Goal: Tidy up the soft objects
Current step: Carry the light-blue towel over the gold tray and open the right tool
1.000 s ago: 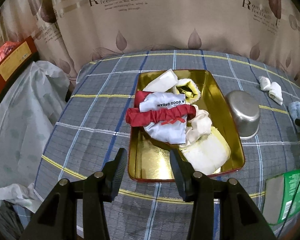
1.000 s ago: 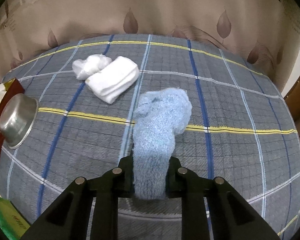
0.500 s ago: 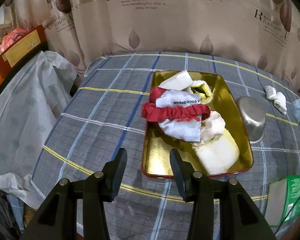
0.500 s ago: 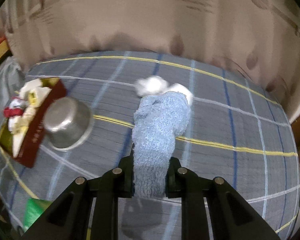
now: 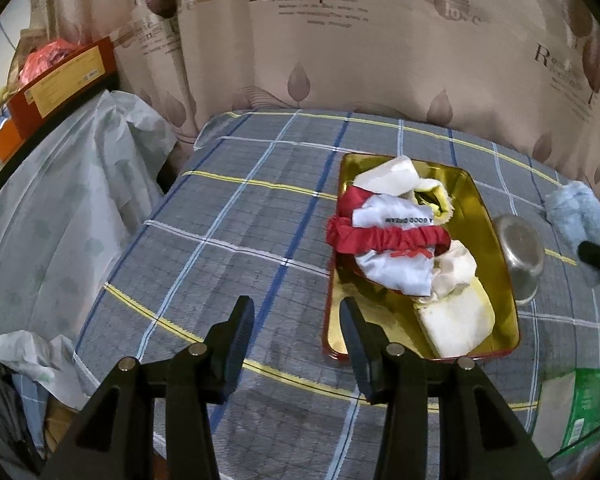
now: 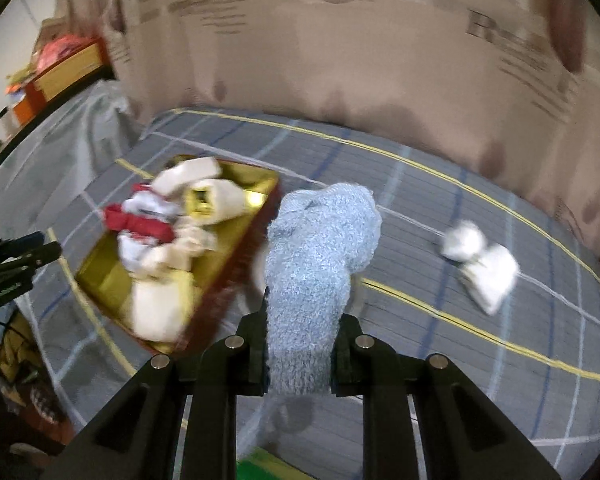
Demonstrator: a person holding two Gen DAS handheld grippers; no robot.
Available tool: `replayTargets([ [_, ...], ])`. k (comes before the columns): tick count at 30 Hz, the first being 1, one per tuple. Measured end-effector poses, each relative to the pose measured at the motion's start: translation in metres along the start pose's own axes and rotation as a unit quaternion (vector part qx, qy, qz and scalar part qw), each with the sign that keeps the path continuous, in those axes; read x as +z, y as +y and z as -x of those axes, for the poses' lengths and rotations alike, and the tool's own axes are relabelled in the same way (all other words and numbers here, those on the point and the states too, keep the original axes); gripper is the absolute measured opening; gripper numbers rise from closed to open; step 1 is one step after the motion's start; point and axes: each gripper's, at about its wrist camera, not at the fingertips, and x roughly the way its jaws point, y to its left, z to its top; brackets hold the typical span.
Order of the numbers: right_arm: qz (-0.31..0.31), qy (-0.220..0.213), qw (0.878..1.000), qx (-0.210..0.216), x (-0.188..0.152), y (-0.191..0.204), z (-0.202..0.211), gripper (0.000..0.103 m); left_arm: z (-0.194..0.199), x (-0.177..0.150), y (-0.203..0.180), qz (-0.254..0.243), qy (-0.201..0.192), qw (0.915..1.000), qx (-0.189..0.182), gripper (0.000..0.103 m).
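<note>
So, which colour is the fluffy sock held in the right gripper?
Light blue; the fluffy sock shows best in the right wrist view, clamped by the right gripper.

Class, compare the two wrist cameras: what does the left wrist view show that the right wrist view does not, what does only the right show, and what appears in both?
Only the left wrist view shows the steel bowl beside the tray and the green packet at the near edge.

Only the right wrist view shows the white rolled socks lying on the blanket, and the right gripper shut on the blue fuzzy sock.

Both show the gold tray holding red and white cloths, the plaid blanket, the leaf-print curtain, and the open left gripper.
</note>
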Motion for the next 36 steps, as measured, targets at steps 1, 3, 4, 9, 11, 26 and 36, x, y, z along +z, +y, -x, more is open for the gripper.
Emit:
replayTargets([
  [1,0.006,0.001,1.0,0.007,0.003,0.009,-0.003,0.018,0.0,0.0,0.001,0.001,0.0,1.0,0.001,0.045],
  [3,0.013,0.003,1.0,0.019,0.007,0.025,-0.008,0.018,0.0,0.001,0.004,0.004,-0.001,1.0,0.005,0.045],
  [4,0.02,0.004,0.999,0.025,0.009,0.034,-0.011,0.018,0.0,0.001,0.005,0.005,0.0,1.0,0.006,0.045],
  [9,0.041,0.01,0.998,0.042,0.018,0.069,-0.03,0.018,-0.001,0.001,0.012,0.012,0.001,0.9999,0.012,0.045],
  [11,0.045,0.014,0.998,0.047,0.022,0.078,-0.039,0.018,-0.003,0.001,0.014,0.014,0.001,0.9997,0.018,0.045],
  [26,0.026,0.04,0.998,0.034,0.049,0.105,-0.105,0.019,-0.005,0.002,0.02,0.019,0.001,0.9997,0.014,0.045],
  [36,0.033,0.045,0.998,0.023,0.046,0.111,-0.112,0.033,-0.006,0.0,0.019,0.02,0.007,0.9998,0.005,0.045],
])
